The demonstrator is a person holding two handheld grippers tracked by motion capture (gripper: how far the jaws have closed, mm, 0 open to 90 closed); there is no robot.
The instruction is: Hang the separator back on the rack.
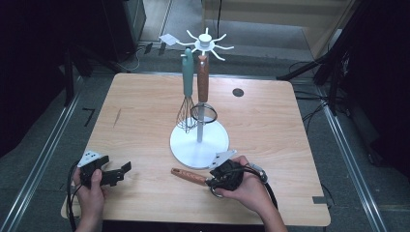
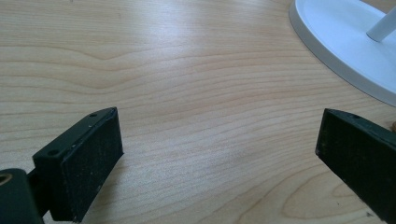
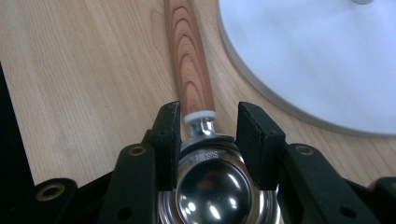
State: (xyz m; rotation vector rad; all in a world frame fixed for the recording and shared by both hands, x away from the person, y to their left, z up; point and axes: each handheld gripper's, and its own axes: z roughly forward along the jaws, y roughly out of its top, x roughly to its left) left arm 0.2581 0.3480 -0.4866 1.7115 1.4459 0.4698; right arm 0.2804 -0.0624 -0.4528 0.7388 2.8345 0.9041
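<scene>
Wooden table (image 1: 145, 121): one white rack (image 1: 199, 140), two hanging utensils, one scoop (image 3: 205, 154).

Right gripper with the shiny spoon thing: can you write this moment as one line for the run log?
right gripper: shut on wooden-handled metal scoop | scoop: beside white stand base | left gripper: open, above table

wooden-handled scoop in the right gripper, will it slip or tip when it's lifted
The scoop probably slips easily: the right gripper clamps its polished, rounded metal head. It looks stiff. The long wooden handle sticks out ahead, so that end may droop.
</scene>
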